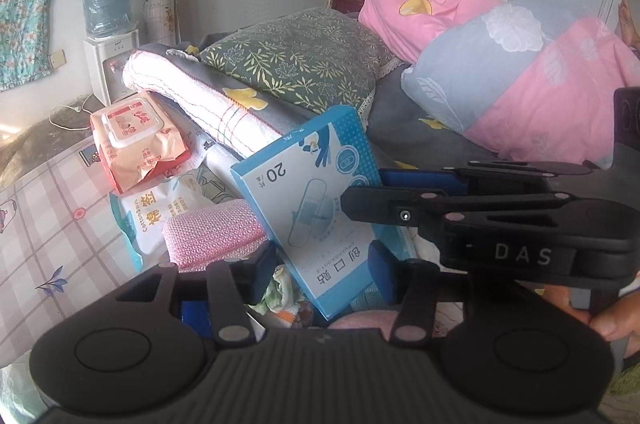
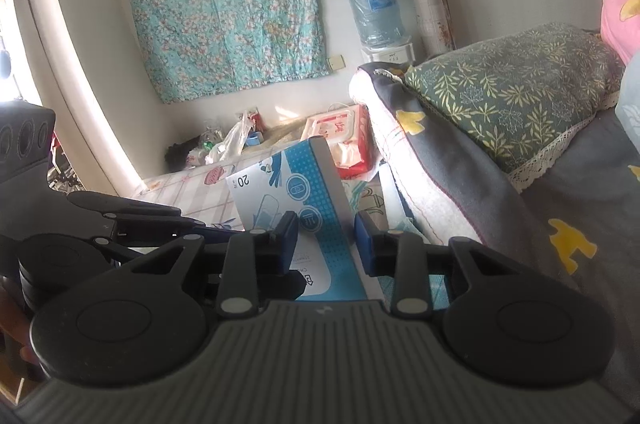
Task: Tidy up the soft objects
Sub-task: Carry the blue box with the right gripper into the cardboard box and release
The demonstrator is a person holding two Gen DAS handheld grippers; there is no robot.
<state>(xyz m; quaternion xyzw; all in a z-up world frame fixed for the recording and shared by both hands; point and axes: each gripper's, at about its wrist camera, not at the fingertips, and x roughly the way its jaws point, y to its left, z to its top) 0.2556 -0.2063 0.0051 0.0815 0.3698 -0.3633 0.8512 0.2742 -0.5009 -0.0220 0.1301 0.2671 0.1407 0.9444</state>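
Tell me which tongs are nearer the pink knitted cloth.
Left. Left tongs sit right beside the pink knitted cloth; right tongs come in on the blue box's far side.

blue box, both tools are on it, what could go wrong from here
The blue box stands tilted between the left tool and the right tool; pulling different ways could crush the thin card or twist it loose. If it slips, it would likely land on the pink cloth and cotton swab pack below, upsetting that pile. The right tool's pad looks set near one edge, so its hold may be weak.
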